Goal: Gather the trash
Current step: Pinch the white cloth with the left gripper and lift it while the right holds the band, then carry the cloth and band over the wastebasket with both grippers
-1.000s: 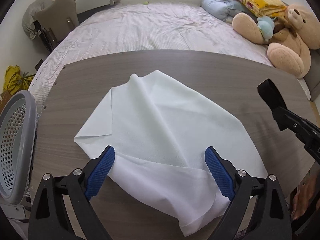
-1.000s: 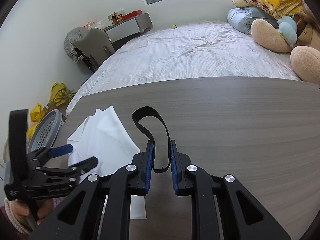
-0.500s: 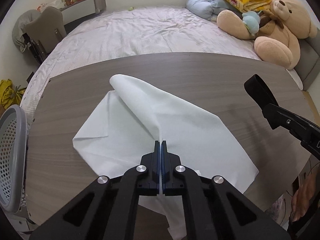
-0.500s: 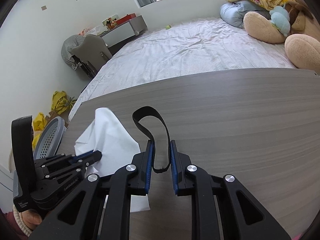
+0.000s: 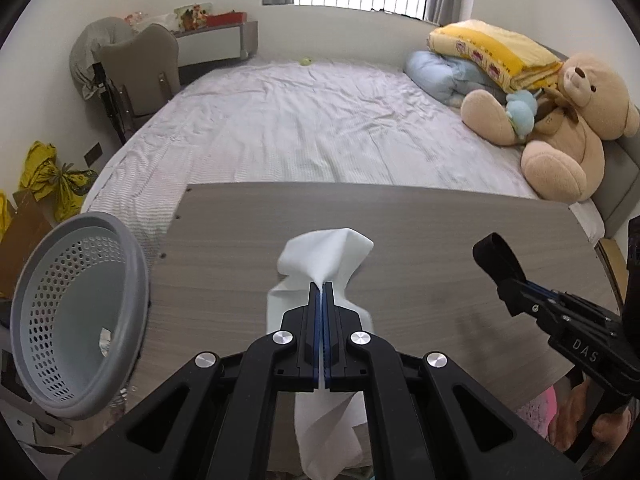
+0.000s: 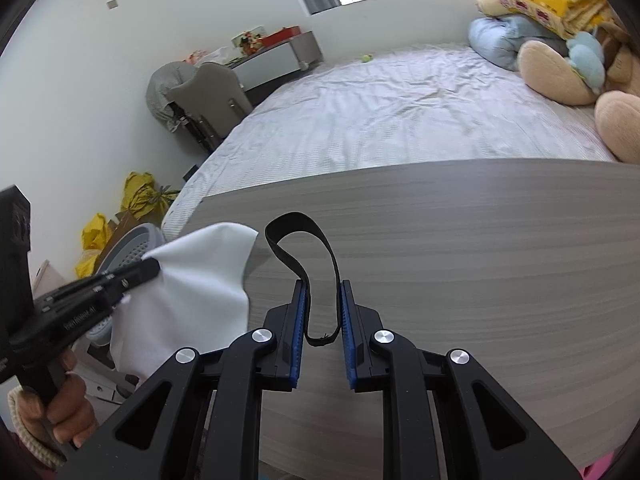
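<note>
My left gripper (image 5: 322,289) is shut on a white sheet of tissue paper (image 5: 326,258), which hangs bunched above the grey wooden table (image 5: 420,240). In the right wrist view the same sheet (image 6: 192,284) hangs from the left gripper (image 6: 148,270) at the left. My right gripper (image 6: 322,294) is shut on a black strap loop (image 6: 304,248) and hovers over the table's right part; it also shows in the left wrist view (image 5: 508,276). A grey perforated waste basket (image 5: 72,320) stands left of the table.
A bed with white sheets (image 5: 312,128) lies beyond the table, with a teddy bear (image 5: 568,120) and folded blankets (image 5: 492,52) at its right. A chair (image 5: 140,72) and yellow bags (image 5: 52,176) stand at the left.
My left gripper closed on the flat-lying white sheet and lifted it off the table, so it now hangs bunched. The right gripper kept its hold on the strap.
</note>
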Tool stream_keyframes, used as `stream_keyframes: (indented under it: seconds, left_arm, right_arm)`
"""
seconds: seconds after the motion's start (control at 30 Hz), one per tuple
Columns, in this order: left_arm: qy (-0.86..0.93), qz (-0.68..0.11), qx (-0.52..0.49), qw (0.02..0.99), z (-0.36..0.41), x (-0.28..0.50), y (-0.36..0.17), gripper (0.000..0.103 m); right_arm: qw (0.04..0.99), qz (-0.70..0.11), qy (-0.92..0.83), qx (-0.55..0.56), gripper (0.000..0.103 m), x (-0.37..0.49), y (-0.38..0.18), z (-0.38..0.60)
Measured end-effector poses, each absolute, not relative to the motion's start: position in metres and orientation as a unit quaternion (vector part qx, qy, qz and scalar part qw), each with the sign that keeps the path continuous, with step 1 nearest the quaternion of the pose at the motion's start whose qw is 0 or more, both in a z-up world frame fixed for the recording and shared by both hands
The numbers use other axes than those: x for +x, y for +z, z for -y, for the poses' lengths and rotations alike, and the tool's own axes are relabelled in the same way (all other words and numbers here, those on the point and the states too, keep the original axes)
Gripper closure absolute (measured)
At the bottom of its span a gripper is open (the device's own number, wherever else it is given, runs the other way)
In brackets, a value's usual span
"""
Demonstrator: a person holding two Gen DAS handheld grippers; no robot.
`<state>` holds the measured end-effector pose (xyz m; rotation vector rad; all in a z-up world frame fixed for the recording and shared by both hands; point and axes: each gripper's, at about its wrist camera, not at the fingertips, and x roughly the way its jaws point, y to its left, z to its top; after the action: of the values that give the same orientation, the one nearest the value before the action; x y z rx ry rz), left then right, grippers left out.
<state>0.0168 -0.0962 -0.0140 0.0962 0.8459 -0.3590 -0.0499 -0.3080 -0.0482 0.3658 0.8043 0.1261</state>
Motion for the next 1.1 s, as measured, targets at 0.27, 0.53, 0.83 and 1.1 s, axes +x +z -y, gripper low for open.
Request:
stream_keyframes:
  seconds: [0.27,0.53,0.83,1.1]
  left_arm:
    - [-0.130,-0.365,0.032,0.921,0.033,0.022,0.024,0.101]
    - [-0.065,-0.352,0.016,0.933,-0.037,0.035,0.031,0.101]
    - [0.002,-0.362,0.002,0.932,-0.108,0.049,0.020,0.101]
    - [0.033,-0.383,-0.015,0.923,-0.144,0.061,0.000,0.101]
  right_arm:
    - [0.903,-0.385,0.110,0.156,0.087,-0.020,-0.030,0.242]
    - [0.898,-0.387,0.167,0.126,0.087,0.013,-0.016,0.166]
    - [0.883,-0.397,0.233,0.094,0.087,0.051,-0.013,0.083]
    - [0.870,-0.411,0.264,0.064,0.087,0.077,-0.018,0.023]
